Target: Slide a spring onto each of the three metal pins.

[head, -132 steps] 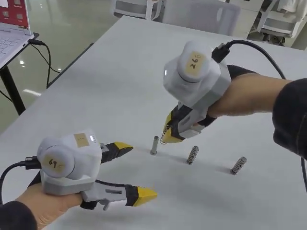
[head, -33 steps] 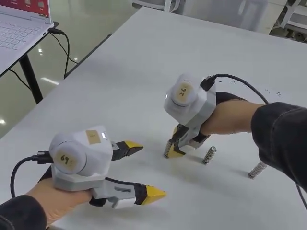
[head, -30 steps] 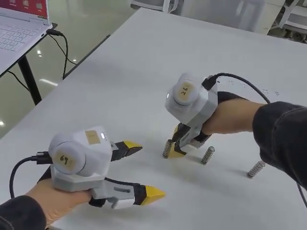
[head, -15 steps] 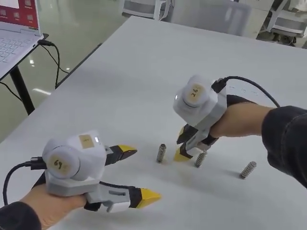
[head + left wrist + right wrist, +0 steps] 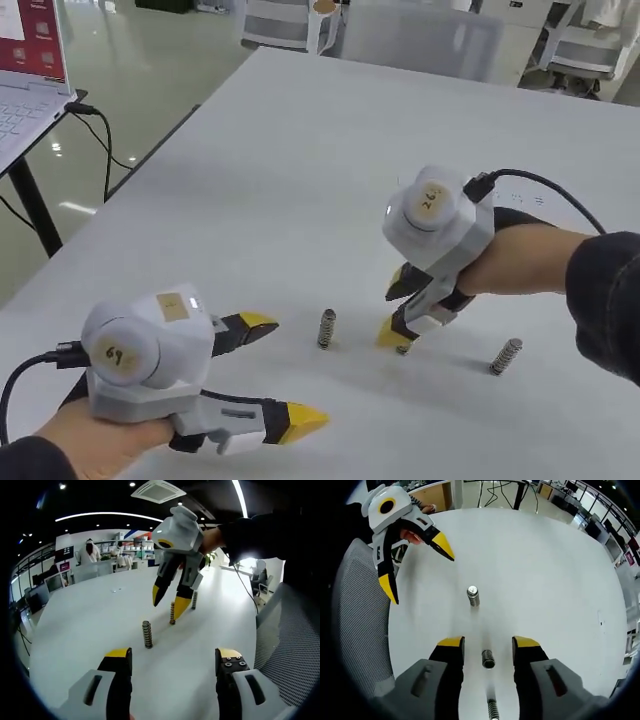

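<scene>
**Three springs up, both jaws wide**

There's a row of three on the white table! The right hand-held gripper is open and straddles the middle spring, a yellow tip on either side and a gap on both. The left spring stands upright, and the pin top peeks out of its coils. The right spring stands further along. Nearer the person, the left hand-held gripper is open too, holding nothing and pointed at the row.
</scene>
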